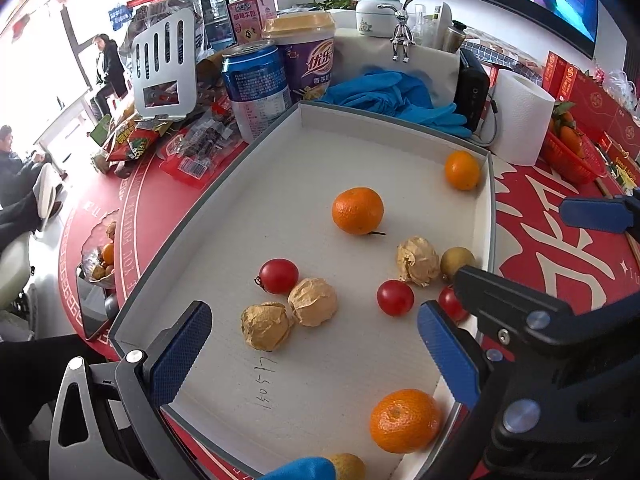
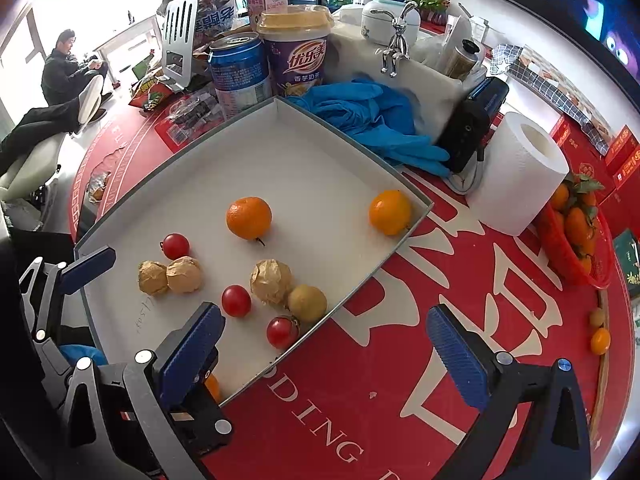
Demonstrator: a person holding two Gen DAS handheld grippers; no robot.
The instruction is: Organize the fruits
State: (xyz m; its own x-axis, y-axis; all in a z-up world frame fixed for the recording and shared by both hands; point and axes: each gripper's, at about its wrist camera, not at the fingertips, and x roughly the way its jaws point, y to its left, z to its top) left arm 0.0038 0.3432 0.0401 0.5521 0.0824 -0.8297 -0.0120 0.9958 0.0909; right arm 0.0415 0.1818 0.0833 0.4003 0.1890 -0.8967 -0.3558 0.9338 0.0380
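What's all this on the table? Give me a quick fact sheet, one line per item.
Container: shallow white cardboard tray on a red printed tablecloth
Round orange mandarins: three in the left wrist view, e.g.
Small red cherry tomatoes: three, e.g.
Tan papery-husked fruits: three, e.g.
Smooth yellow-green round fruit, touching a husked one
Left gripper: open, over the tray, holding nothing
Right gripper: open, above the tray's edge
Behind the tray: blue rubber gloves, white paper roll

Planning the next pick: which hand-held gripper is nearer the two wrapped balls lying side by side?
Left. The left hand-held gripper hangs open just before the wrapped pair; the right hand-held gripper is beyond the tray's edge.
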